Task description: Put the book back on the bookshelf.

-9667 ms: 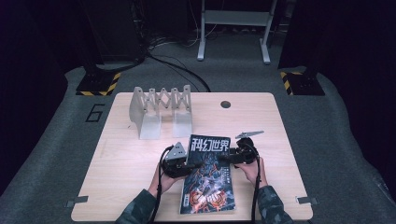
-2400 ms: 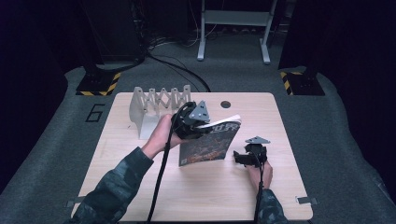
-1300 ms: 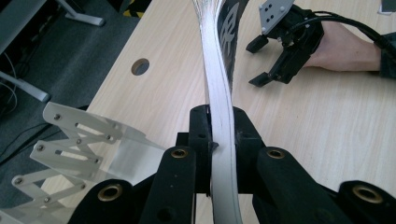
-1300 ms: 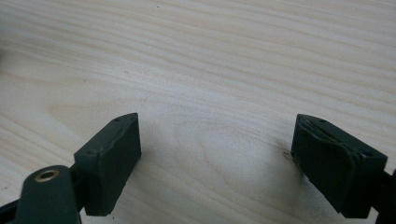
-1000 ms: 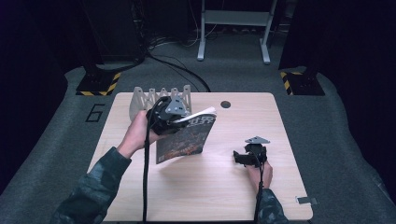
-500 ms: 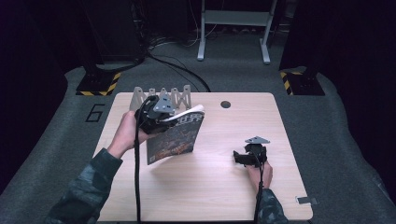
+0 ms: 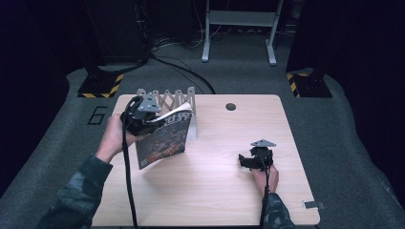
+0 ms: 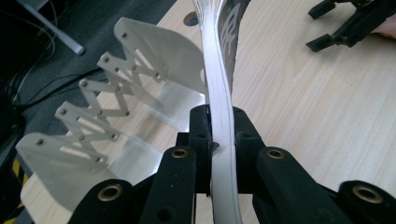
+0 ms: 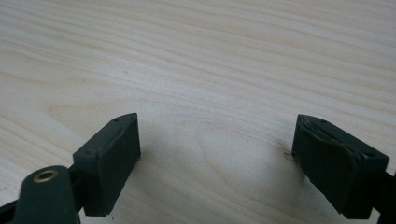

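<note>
Left gripper (image 7: 143, 125) clamped on magazine (image 7: 162, 140) edge, I see magazine held tilted above table (image 7: 224, 191), just beside white rack (image 8: 116, 98). Right gripper (image 9: 217, 154) jaws apart, resting low over bare table.

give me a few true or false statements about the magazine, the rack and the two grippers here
1. The left gripper is shut on the magazine. True.
2. The magazine lies flat on the table. False: it is held up off the table, tilted, next to the rack.
3. The right gripper is shut on a pen. False: its jaws stand wide apart with only bare wood between them.
4. The white accordion rack stands at the far left part of the table. True.
5. The right gripper touches the magazine. False: in the high view it sits well apart, toward the table's right side.
</note>
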A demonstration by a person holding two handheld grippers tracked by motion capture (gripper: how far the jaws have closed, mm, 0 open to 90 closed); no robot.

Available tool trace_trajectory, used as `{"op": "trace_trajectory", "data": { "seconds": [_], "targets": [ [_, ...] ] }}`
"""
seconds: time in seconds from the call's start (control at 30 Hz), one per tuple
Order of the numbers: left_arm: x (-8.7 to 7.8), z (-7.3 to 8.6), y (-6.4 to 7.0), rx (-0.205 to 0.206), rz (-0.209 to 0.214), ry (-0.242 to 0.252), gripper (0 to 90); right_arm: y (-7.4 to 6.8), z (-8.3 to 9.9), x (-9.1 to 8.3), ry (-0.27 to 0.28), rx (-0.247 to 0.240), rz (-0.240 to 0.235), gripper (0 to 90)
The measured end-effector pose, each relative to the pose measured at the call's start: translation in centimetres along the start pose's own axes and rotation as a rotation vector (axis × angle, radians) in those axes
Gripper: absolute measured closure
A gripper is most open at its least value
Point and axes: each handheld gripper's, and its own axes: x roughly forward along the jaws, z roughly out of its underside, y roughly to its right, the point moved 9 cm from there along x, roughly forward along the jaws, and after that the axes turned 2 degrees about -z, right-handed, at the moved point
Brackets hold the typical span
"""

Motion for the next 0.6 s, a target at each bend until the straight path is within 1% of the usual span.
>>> {"op": "trace_trajectory", "data": {
  "seconds": [0.07,0.1,0.13,0.2,0.27,0.3,0.33,0.37,0.4,0.43,0.53,0.57,0.6],
  "targets": [
    [-0.3,0.4,-0.5,-0.012,-0.001,-0.007,82.1,0.0,0.0,0.0,0.0,0.0,0.0,14.6],
    [-0.3,0.4,-0.5,-0.012,-0.001,-0.007,82.1,0.0,0.0,0.0,0.0,0.0,0.0,14.6],
    [-0.5,0.7,-0.9,-0.022,-0.01,-0.006,82.1,0.0,0.0,0.0,0.0,0.0,0.0,14.6],
    [-0.6,1.0,-1.2,-0.035,-0.02,-0.009,82.1,0.0,0.0,0.0,0.001,-0.002,-0.001,14.6],
    [-0.7,1.1,-1.4,-0.033,-0.024,-0.013,82.1,0.0,0.0,0.0,0.001,0.0,0.0,14.6],
    [-0.8,1.3,-1.5,-0.042,-0.024,-0.015,82.1,0.0,0.0,0.0,0.002,-0.002,-0.001,14.6],
    [-1.0,1.5,-1.9,-0.047,-0.038,-0.019,82.1,0.0,0.0,0.0,0.002,-0.002,0.0,14.6],
    [-1.1,1.6,-2.1,-0.06,-0.044,-0.015,82.1,0.0,0.0,0.0,0.001,-0.002,-0.001,14.6],
    [-1.2,1.7,-2.3,-0.057,-0.05,-0.02,82.1,0.0,0.0,0.0,0.002,-0.001,0.0,14.6],
    [-1.3,1.9,-2.5,-0.066,-0.053,-0.028,82.1,0.0,0.0,0.0,0.002,-0.002,0.0,14.6],
    [-1.4,2.3,-3.1,-0.078,-0.068,-0.031,82.1,0.0,0.0,0.0,0.002,-0.002,0.0,14.6],
    [-1.4,2.4,-3.3,-0.094,-0.076,-0.028,82.1,0.0,0.0,0.0,0.002,-0.002,0.0,14.7],
    [-1.4,2.6,-3.5,-0.094,-0.081,-0.032,82.1,0.0,0.0,0.0,0.002,-0.002,0.0,14.6]
  ]
}}
